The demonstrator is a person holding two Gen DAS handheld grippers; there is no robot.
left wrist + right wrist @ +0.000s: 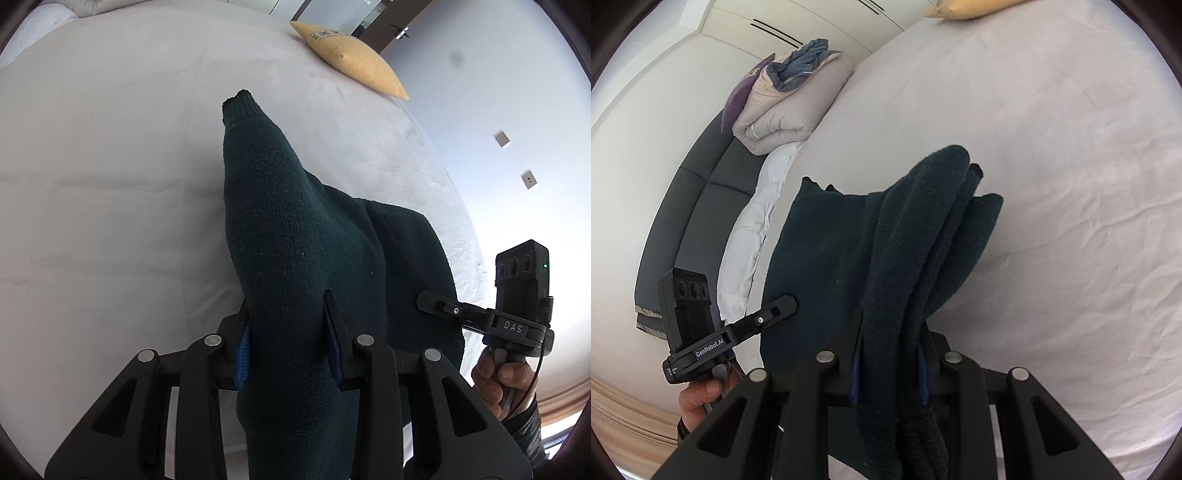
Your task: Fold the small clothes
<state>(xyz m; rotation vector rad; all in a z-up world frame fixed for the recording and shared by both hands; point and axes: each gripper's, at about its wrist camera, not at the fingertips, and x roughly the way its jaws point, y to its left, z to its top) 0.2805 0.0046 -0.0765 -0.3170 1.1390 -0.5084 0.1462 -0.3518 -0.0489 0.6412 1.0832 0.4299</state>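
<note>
- A dark green knitted garment (291, 236) hangs lifted above a white bed (110, 155), caught between two hand-held claws and draping back toward the sheet at its far end.
- The left claw (286, 334) is closed down narrow on a bunched, tube-like length of the knit, blue pads pressing both sides; the right claw (888, 354) is likewise pinched on a stack of several thick folds.
- Seen from the left wrist, the right claw sits at 3 o'clock, a hand (504, 380) wrapped round its grip; from the right wrist, the left claw lies at 8 o'clock.
- The cloth looks soft, limp and light, with a coarse knit unlikely to slip from the pads; it should sag wherever unsupported.
- Best holds are probably the edges and corners, one per claw, so the panel stays spread.
- In the left wrist view, the tube's long axis runs from 6 o'clock up toward 12, its ribbed cuff (238, 101) pointing away over the bed.
- A yellow cushion (351, 59) rests at 1 o'clock, well apart.
</note>
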